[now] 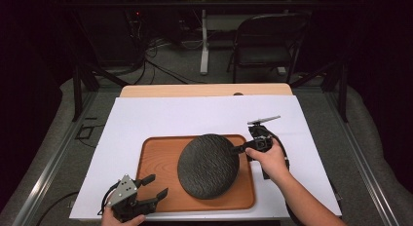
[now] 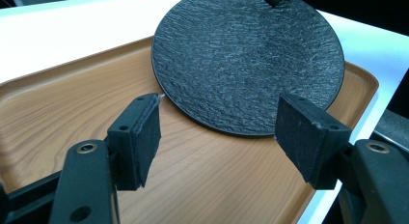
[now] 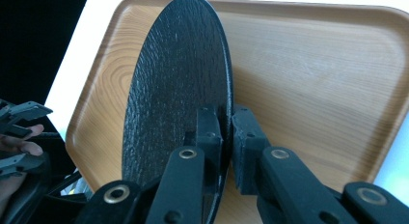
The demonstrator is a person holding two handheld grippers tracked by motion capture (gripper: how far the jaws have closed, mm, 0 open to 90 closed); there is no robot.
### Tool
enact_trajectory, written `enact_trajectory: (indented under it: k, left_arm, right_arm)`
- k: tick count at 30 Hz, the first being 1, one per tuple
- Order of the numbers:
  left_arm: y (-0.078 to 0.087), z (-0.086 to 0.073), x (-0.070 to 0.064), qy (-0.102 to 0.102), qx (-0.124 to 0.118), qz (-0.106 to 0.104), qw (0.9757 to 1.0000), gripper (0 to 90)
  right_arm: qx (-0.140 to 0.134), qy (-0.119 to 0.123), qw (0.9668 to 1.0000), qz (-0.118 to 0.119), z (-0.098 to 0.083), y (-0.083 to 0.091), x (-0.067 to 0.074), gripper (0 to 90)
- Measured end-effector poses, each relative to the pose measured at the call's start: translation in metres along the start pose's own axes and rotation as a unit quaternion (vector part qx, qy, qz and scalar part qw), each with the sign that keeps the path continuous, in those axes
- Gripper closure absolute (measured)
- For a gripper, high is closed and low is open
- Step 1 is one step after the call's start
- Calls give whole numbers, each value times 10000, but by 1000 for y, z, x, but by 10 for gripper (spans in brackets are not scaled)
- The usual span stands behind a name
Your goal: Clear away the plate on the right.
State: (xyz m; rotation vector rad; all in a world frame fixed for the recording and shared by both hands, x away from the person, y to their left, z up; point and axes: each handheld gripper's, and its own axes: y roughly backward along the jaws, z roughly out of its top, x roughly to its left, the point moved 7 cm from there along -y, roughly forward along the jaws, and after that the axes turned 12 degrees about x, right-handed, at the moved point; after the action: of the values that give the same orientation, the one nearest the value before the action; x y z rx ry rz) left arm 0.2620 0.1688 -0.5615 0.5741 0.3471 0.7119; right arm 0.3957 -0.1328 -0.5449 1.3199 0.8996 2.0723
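Observation:
A round black textured plate (image 1: 208, 165) lies on a wooden tray (image 1: 156, 153), toward its right half. My right gripper (image 1: 237, 149) comes in from the right and is shut on the plate's right rim. In the right gripper view the plate (image 3: 173, 89) stands edge-on between the two pads, over the tray (image 3: 313, 79). My left gripper (image 1: 153, 184) is open at the tray's front left corner, holding nothing. In the left gripper view its pads (image 2: 140, 137) stand wide apart above the tray (image 2: 72, 108), just short of the plate (image 2: 248, 55).
The tray rests on a white sheet (image 1: 204, 114) covering a wooden table (image 1: 204, 90). A folding chair (image 1: 268, 41) and a table leg (image 1: 204, 46) stand on the floor beyond. Metal rails (image 1: 48, 162) run along both sides.

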Motion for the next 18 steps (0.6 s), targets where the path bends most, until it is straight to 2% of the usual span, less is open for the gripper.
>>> enact_trajectory:
  k: [10, 18]
  left_arm:
    - [0, 0, 0, -9, 31, 7, 10000, 328]
    - [0, 0, 0, -7, 20, -1, 10000, 328]
  right_arm:
    - [-93, -324, 9992, 233, -13, -9, -22, 806]
    - [-81, -478, 9984, 286, -20, -16, -34, 786]
